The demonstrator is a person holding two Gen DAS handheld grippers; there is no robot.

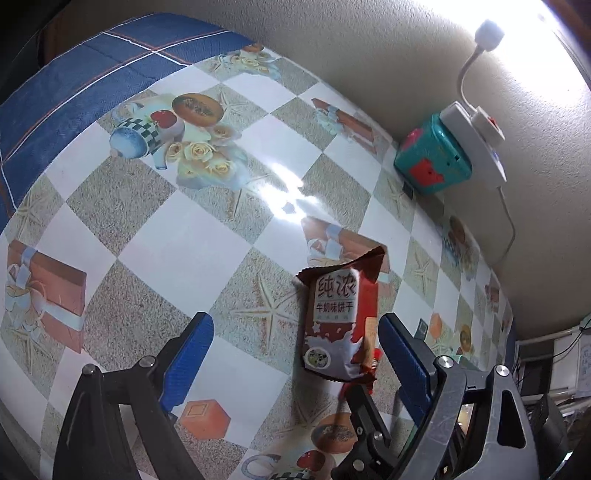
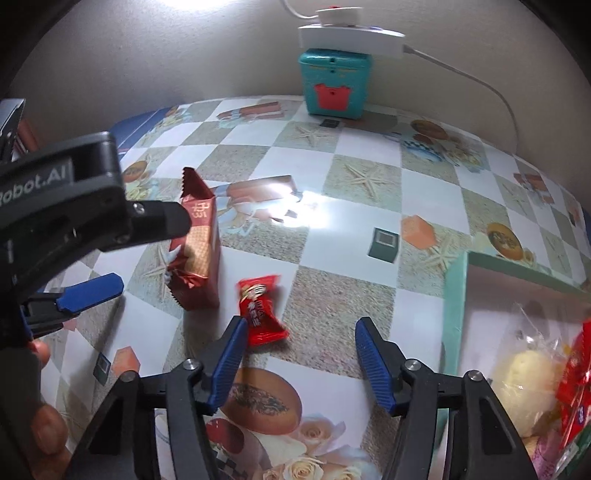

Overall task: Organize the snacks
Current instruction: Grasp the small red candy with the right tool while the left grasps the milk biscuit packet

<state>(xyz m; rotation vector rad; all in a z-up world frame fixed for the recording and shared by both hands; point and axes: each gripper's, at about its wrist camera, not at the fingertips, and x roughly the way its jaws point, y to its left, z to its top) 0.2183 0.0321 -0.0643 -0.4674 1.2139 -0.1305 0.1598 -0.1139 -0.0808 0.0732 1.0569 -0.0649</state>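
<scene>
A dark red biscuit packet with Chinese print stands on edge on the table, between my left gripper's open blue fingers, closer to the right one. It also shows in the right wrist view. My left gripper is open around it. A small red wrapped candy lies flat on the table, just ahead of my right gripper, next to its left finger. The right gripper is open and empty. A teal-rimmed box at the right holds several bagged snacks.
A teal toy box stands against the far wall with a white power strip and cable on top. A blue checked cloth covers the table's far left. The left gripper's body fills the left of the right wrist view.
</scene>
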